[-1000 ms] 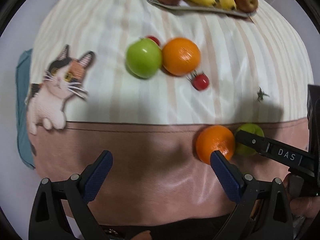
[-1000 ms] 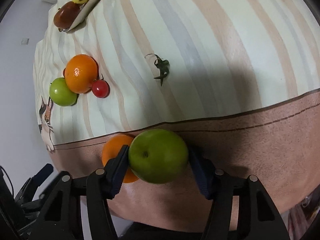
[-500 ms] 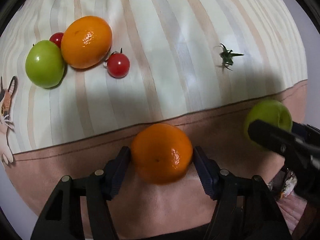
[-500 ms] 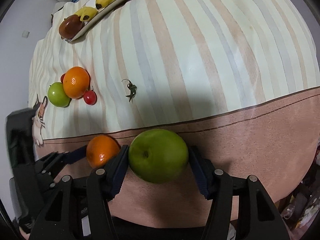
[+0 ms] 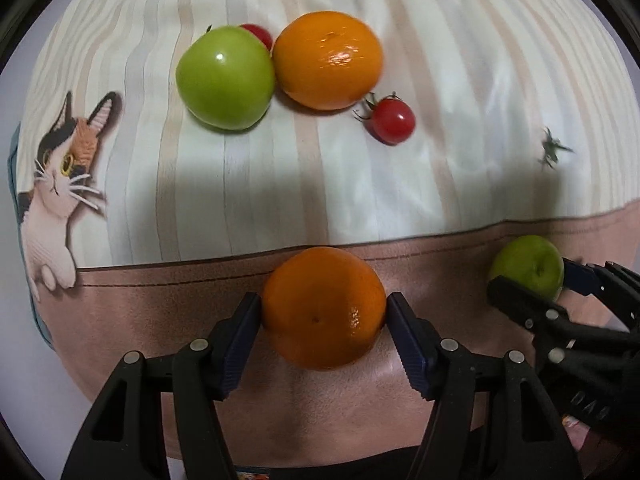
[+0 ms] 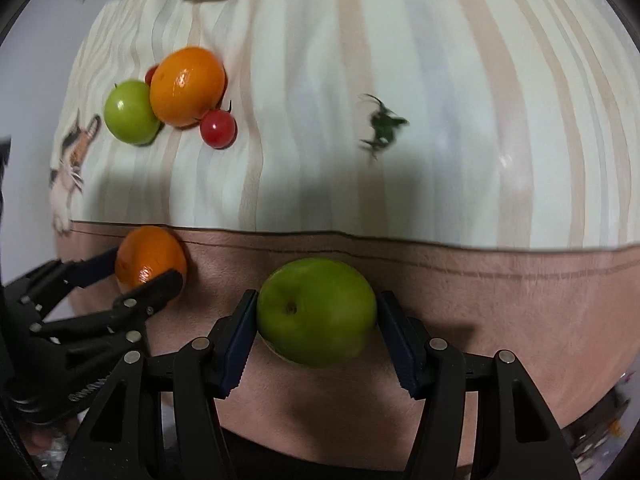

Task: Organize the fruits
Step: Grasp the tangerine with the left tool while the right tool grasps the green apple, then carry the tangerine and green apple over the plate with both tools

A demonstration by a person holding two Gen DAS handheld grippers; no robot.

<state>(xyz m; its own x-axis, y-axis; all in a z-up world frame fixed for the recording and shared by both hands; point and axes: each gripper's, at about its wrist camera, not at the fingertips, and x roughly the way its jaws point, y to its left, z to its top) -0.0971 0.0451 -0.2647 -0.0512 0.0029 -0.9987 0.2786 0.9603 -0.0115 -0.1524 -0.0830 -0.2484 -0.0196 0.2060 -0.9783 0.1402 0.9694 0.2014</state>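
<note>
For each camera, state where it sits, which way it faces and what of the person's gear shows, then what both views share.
Left wrist: sits on the left gripper, looks down its fingers at the round orange it clamps over the striped cloth; right gripper at right.
Right wrist: sits on the right gripper, looks down at its clamped green apple; left gripper at left.
Shared: both held fruits, loose cherry tomato.

The only lettering that reads is embossed "DAS" on the black body of the right gripper [image 5: 532,282], seen upside down at the lower right of the left wrist view; nothing else carries legible text
</note>
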